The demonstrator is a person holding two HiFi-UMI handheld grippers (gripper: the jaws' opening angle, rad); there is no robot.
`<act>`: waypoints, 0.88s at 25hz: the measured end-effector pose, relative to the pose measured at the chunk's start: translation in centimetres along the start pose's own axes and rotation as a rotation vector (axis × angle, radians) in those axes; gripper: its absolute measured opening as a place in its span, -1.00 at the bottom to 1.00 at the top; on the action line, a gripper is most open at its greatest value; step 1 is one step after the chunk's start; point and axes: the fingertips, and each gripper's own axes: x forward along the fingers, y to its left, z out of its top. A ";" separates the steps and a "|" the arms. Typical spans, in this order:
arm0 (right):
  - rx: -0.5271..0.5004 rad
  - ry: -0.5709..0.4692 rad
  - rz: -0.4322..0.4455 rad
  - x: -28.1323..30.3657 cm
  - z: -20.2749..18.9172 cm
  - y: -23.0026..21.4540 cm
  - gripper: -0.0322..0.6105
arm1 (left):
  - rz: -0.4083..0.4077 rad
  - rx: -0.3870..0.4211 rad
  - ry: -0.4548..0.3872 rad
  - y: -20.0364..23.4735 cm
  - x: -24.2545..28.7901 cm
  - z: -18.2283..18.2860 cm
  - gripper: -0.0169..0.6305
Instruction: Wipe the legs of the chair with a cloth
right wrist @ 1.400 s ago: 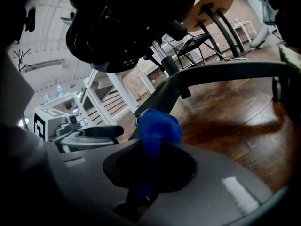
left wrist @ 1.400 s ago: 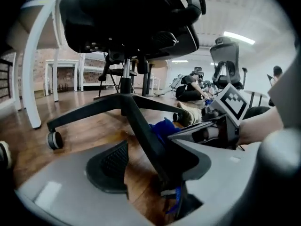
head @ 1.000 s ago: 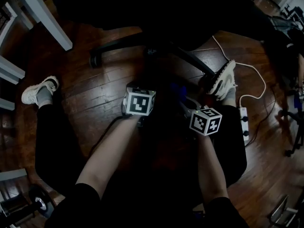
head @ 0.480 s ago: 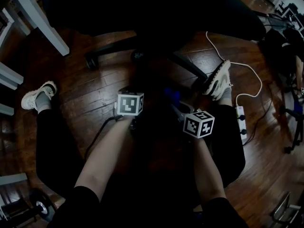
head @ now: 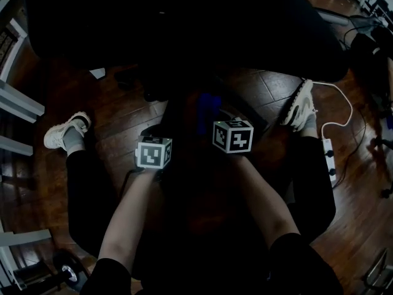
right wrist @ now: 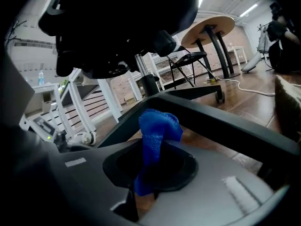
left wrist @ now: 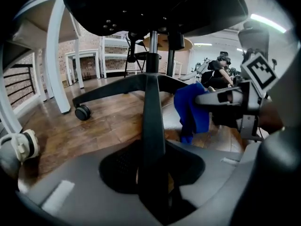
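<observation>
The black office chair's leg runs straight down from the hub, and my left gripper is shut on it. Its jaws have just been closing, with the leg between them. My right gripper is shut on a bunched blue cloth that sticks up from its jaws, just in front of another black chair leg. In the left gripper view the cloth hangs to the right of the held leg. In the head view both marker cubes sit side by side under the dark seat.
A caster ends the far left leg on the wooden floor. White furniture legs stand at the left. The person's shoes flank the chair. A power strip and its white cable lie at the right.
In the head view both grippers have shifted left. The right one has carried the cloth up beside the left one. The chair seat now covers more of the top.
</observation>
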 end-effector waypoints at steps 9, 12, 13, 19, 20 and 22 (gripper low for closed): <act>0.338 -0.160 -0.021 3.5 1.2 2.4 -0.67 | 0.036 0.189 -0.042 4.8 -3.0 -1.0 -0.50; 0.421 -0.188 -0.044 2.1 0.2 2.0 -0.66 | 0.031 0.208 -0.045 6.0 -3.3 -1.3 -0.50; 0.405 -0.190 -0.060 1.5 -0.3 2.0 -0.66 | 0.038 0.214 -0.047 6.3 -3.5 -1.3 -0.50; 0.361 -0.173 -0.128 -2.6 -3.2 0.6 -0.66 | 0.146 0.306 -0.161 6.4 -5.9 -0.7 -0.47; 0.357 -0.172 -0.132 -3.2 -3.5 0.3 -0.66 | 0.163 0.324 -0.189 6.1 -6.6 -0.3 -0.46; 0.342 -0.172 -0.144 -4.6 -4.0 -0.4 -0.66 | 0.181 0.360 -0.238 5.0 -7.7 0.4 -0.46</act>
